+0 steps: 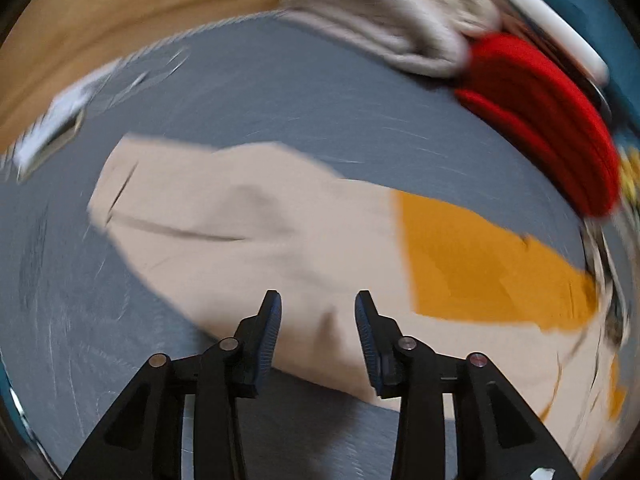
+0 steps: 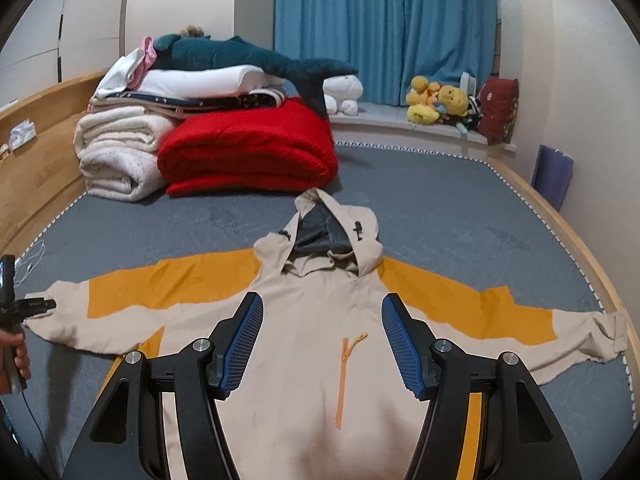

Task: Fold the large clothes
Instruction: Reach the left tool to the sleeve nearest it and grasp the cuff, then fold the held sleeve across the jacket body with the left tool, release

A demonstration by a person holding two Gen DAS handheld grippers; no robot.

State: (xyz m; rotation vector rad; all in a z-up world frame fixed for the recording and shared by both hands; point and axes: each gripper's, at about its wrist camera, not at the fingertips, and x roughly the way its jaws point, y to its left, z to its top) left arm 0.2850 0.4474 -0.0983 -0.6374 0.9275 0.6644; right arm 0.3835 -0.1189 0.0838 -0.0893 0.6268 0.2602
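Note:
A beige hoodie with orange panels (image 2: 320, 344) lies face up on the grey bed (image 2: 440, 216), both sleeves spread out and the hood (image 2: 332, 232) pointing away. My right gripper (image 2: 322, 308) hovers open over the chest, above the orange zipper (image 2: 344, 372), with nothing between its fingers. At the far left a hand (image 2: 16, 356) holds my left gripper (image 2: 50, 303) at the sleeve cuff. The blurred left wrist view shows the left gripper (image 1: 318, 304) open just above the beige sleeve (image 1: 240, 224), whose orange panel (image 1: 480, 264) is to the right. No cloth is between the pads.
A folded red quilt (image 2: 248, 148) and rolled white blankets (image 2: 116, 156) are stacked at the bed's far left, with a shark plush (image 2: 248, 58) on top. Plush toys (image 2: 440, 100) sit on the window ledge. A wooden frame (image 2: 40, 168) borders the bed.

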